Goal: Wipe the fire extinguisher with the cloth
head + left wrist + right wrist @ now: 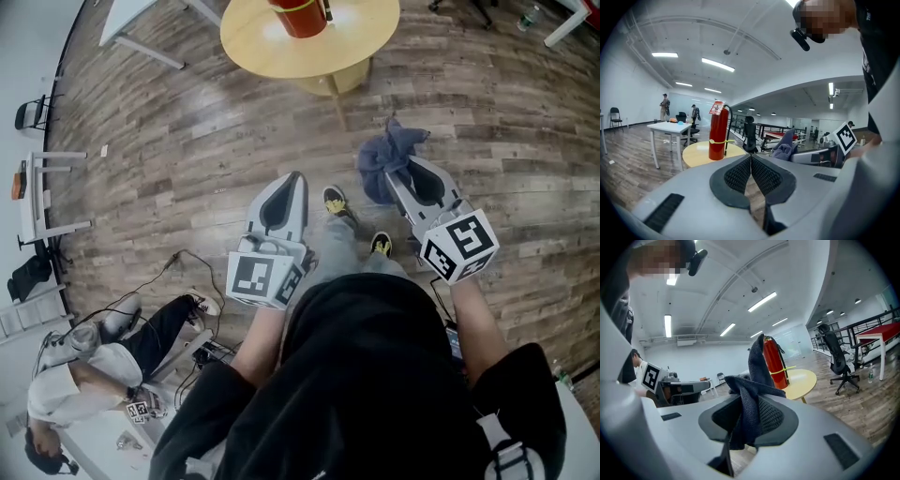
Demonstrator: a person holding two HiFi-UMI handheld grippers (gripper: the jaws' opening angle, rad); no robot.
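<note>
Your right gripper (pixel 745 413): fingers pinching cloth (pixel 757 366), bunched ready for wiping. Left gripper (pixel 751 164): fingers pressed together, empty, spare. Both well short of fire extinguisher (pixel 718 131), upright on table (pixel 696 155).

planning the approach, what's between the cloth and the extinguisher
Head view: past the cloth, only wood floor, then the round table top the extinguisher stands on.

The cloth (pixel 757 364) looked a soft, dark blue knit, matt and nubbly, bunched against the ribbed black pads (pixel 772 416) of the right gripper (pixel 747 399). Its shell was smooth matt grey plastic, and so was the left gripper (pixel 751 158). The fire extinguisher (pixel 718 136) gleamed glossy red on a smooth pale-wood table (pixel 272 56), above a grainy plank floor (pixel 187 150).
</note>
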